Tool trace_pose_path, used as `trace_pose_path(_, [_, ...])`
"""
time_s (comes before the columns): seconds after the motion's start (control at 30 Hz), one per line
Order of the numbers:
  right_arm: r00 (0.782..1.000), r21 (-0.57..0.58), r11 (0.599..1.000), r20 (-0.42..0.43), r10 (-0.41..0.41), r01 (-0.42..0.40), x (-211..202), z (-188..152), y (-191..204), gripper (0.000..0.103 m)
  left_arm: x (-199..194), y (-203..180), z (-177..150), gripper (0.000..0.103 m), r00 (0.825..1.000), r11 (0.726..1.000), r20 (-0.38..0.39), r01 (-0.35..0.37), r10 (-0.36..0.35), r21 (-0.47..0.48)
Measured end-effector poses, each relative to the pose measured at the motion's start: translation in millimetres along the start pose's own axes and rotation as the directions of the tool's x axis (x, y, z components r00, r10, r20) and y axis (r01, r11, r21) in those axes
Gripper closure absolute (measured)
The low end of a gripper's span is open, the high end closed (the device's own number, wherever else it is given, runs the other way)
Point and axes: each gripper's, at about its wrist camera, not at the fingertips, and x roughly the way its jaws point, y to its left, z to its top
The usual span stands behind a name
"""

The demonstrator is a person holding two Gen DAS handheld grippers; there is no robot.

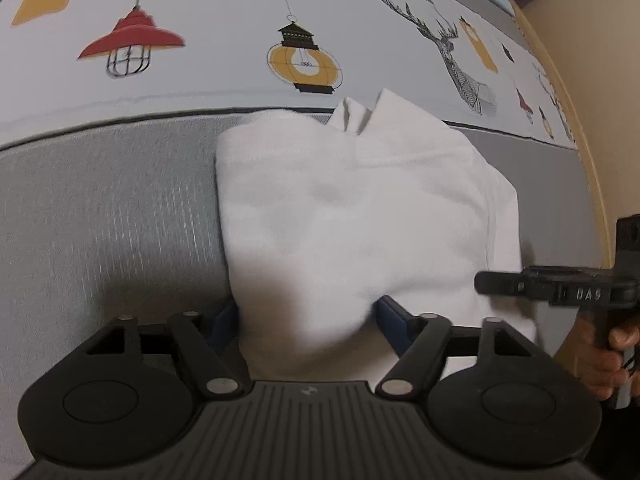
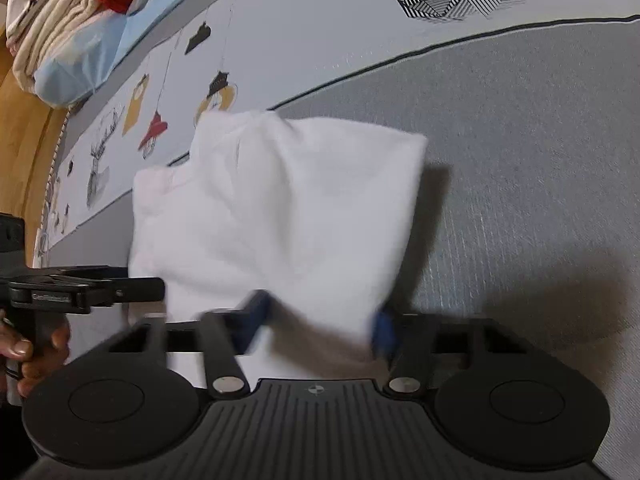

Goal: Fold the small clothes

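Observation:
A folded white garment (image 1: 340, 208) lies on the grey band of a bedsheet (image 1: 100, 220). My left gripper (image 1: 308, 320) points down at its near edge. The blue fingers (image 1: 394, 318) stand wide apart, and the cloth bulges up between them without being pinched. In the right wrist view the same garment (image 2: 280, 200) fills the middle. My right gripper (image 2: 320, 322) is at its near edge, its blurred blue fingers (image 2: 256, 312) apart with cloth lying between them. Each view shows the other gripper from the side, held by a hand (image 1: 612, 364).
The sheet's pale part (image 1: 224, 20) is printed with lamps, lanterns and deer heads. A wooden bed frame (image 2: 24, 140) runs along one side. A pile of folded clothes (image 2: 60, 32) with a red item lies at the far corner.

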Motion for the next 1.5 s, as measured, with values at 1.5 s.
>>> trace_pose_path(1.5, [0.961,-0.103,0.962,0.14,-0.237,0.252,-32.2,36.6,2.9,0.097,-32.0,5.8,21.3,0.062,0.976,0.987,0.153,-0.16,0.157,0.008])
